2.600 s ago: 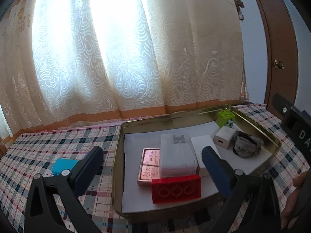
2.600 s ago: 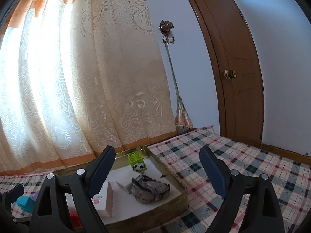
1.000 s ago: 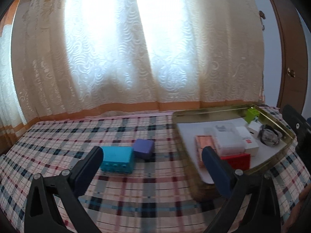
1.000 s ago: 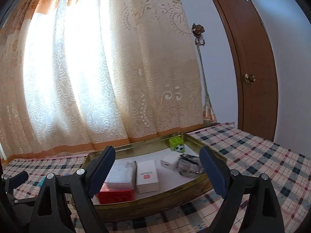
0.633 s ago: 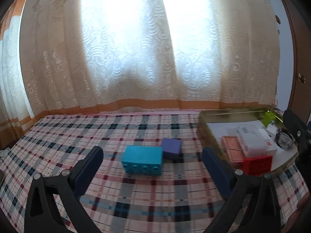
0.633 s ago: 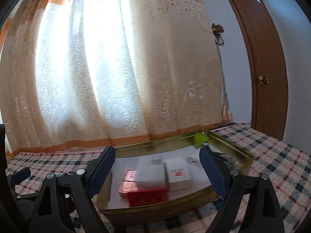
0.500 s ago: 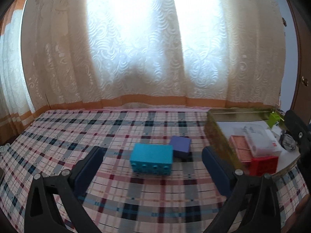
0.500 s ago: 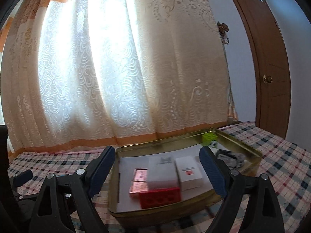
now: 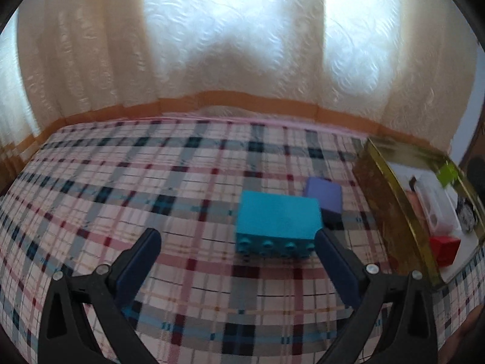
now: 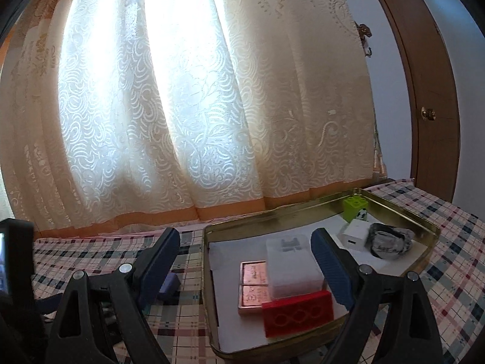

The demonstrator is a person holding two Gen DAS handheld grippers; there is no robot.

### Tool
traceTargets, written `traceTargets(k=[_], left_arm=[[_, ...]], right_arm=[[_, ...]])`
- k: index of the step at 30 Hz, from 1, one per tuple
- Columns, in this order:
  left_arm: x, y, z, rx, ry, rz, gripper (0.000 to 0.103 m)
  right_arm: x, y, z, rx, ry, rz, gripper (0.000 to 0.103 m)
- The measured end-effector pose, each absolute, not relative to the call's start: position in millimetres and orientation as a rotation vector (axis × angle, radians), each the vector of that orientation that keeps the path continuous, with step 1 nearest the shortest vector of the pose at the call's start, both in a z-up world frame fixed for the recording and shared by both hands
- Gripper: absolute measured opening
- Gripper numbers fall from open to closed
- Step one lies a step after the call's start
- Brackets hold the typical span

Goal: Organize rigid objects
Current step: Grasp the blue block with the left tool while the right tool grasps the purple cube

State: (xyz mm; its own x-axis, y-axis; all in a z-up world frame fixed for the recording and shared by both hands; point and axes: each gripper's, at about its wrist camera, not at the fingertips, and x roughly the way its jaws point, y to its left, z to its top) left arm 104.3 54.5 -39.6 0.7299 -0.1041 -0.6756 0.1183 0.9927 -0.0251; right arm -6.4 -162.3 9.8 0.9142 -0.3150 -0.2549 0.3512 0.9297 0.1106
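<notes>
A turquoise toy brick [image 9: 278, 226] lies on the plaid cloth with a purple cube [image 9: 323, 197] just behind it to the right. My left gripper [image 9: 238, 248] is open and empty, low over the cloth; the brick sits just ahead, near the right finger. A gold metal tray [image 10: 403, 215] holds a red brick [image 10: 298, 312], a copper tin [image 10: 253, 285], a clear box [image 10: 292, 268], a white charger [image 10: 354, 236], a green brick [image 10: 354, 207] and a dark bundle [image 10: 389, 244]. My right gripper [image 10: 244, 248] is open and empty above the tray's near left part.
The plaid cloth [image 9: 151, 182] covers the surface to the lace curtain [image 10: 197, 106] behind. The tray's left wall [image 9: 391, 203] stands right of the purple cube, which also shows in the right wrist view [image 10: 169, 283]. A wooden door [image 10: 430, 97] is at the right.
My left gripper has swung left away from the tray and moved closer to the turquoise brick, which now looks larger. My right gripper has shifted left over the tray.
</notes>
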Motion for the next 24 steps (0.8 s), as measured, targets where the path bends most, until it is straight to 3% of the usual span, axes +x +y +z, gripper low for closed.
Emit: traceTargets(k=[7,11,15,24], left_arm=[[117.9,26.8,-42.2,0.112,0.774,-0.148,0.101],[141.1,39.7,-54.5,0.042,0.882,-0.125,0.079],[143.6,51.6,-51.7,0.01,0.868,-0.125,0.064],[151.5,91.2,-50.4,0.033,0.858,0.007,0.064]], right_arm=[[-5.9,-168.0,8.6,0.191,0.243,-0.33,0.09],[-2.9,-167.2,8.4,0.191,0.249,-0.325,0.09],[6.9,-159.5,8.0,0.175,0.268,-0.311,0.09],[40.9,-124.7,5.3,0.125,0.33,-0.241,0.09]])
